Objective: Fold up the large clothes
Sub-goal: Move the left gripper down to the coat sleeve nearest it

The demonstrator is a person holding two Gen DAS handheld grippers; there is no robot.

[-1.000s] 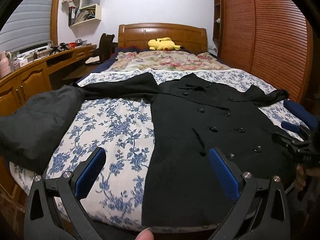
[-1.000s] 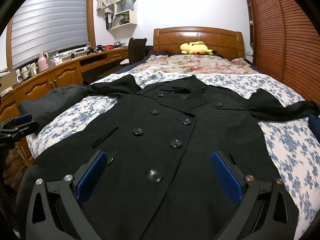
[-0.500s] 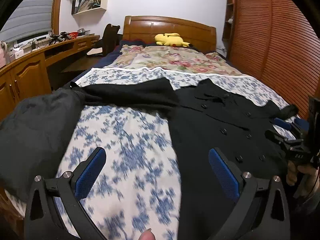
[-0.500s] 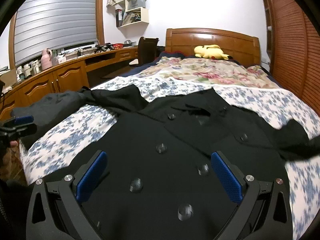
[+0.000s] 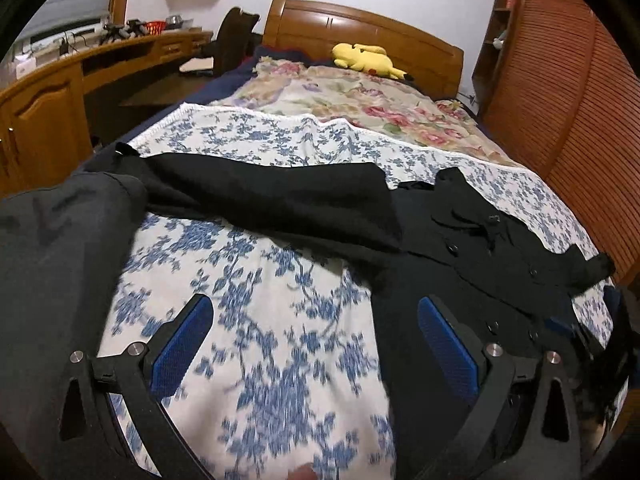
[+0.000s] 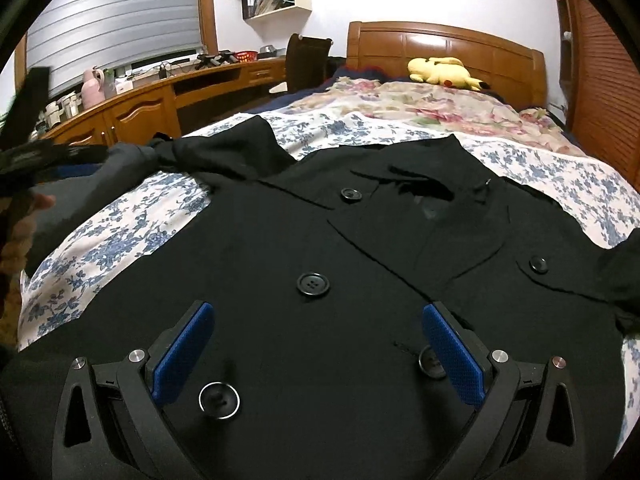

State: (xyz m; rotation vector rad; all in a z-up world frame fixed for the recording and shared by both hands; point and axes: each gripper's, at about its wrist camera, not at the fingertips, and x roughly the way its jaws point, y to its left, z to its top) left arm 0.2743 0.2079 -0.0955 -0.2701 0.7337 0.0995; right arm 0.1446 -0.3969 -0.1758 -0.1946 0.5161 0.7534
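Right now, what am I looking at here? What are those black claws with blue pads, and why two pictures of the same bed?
There is no robot: a person holds a two-finger gripper in each hand, and each has a wide-angle camera looking forward along its fingers. One picture comes from the left gripper, the other from the right gripper. The blue strips are the finger pads. Both grippers are open and hold nothing.

On the bed, with its blue-flowered cover, a black buttoned coat lies spread flat, front up, one sleeve stretched sideways. The left gripper hovers over the cover beside the coat, the right one above the coat's front. A yellow plush toy lies near the headboard.
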